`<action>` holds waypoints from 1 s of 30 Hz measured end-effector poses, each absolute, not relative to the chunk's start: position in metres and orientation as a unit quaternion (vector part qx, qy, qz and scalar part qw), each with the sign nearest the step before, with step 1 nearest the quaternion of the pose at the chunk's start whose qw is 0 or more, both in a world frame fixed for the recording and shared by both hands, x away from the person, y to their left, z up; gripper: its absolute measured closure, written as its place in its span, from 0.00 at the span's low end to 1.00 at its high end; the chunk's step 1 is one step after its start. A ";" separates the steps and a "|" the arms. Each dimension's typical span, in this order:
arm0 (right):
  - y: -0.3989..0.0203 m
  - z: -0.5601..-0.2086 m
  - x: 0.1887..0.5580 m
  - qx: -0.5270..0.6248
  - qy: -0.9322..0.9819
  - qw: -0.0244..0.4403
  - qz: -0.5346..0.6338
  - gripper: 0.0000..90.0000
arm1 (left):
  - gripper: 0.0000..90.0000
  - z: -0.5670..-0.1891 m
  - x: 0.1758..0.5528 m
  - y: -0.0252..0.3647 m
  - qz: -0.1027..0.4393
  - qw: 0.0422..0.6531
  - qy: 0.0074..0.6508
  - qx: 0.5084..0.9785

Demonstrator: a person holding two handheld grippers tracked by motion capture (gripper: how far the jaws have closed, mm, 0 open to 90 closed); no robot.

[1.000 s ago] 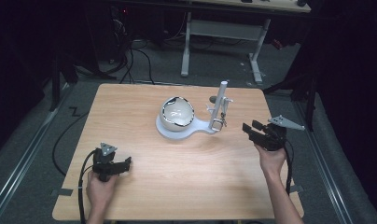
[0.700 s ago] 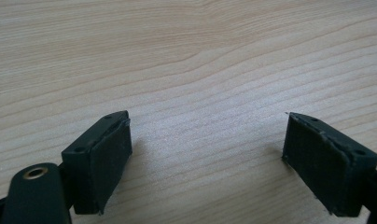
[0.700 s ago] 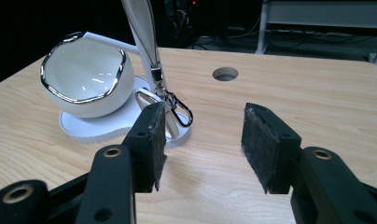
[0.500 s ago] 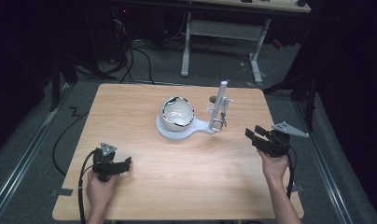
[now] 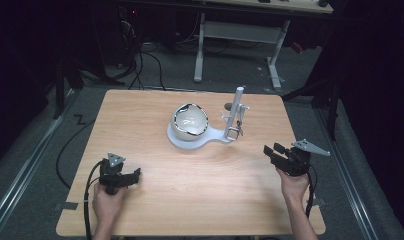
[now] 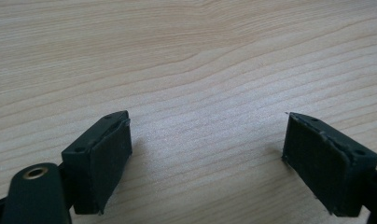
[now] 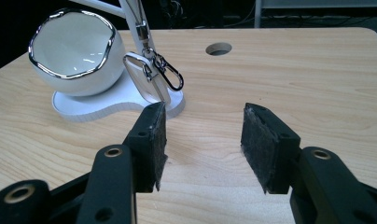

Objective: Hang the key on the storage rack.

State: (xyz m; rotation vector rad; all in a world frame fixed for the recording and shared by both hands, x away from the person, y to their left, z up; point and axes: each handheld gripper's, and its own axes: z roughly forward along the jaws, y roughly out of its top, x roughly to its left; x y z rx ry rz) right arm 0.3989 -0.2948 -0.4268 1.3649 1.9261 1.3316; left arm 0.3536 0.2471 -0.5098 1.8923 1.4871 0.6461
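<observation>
Right gripper [image 5: 275,151] sits with jaws about half open and empty, right of the white stand [image 5: 192,140], well apart from it. The stand carries a white bowl [image 5: 189,122] and hanging carabiner [image 7: 167,72]. Left gripper [image 5: 131,176] is wide open, empty, near-left of the stand.

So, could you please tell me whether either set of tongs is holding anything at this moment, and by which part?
Nothing is held: the left tongs and right tongs stand open over bare wooden table.
</observation>
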 end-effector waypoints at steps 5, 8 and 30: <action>-0.295 -0.433 0.397 0.495 0.696 0.210 0.476 0.56 | 0.18 -0.510 0.354 0.247 0.246 0.319 0.566 0.720; -0.295 -0.436 0.397 0.496 0.698 0.209 0.473 0.56 | 0.18 -0.510 0.354 0.247 0.246 0.319 0.566 0.720; -0.292 -0.462 0.398 0.509 0.708 0.210 0.441 0.56 | 0.18 -0.510 0.354 0.247 0.246 0.319 0.566 0.719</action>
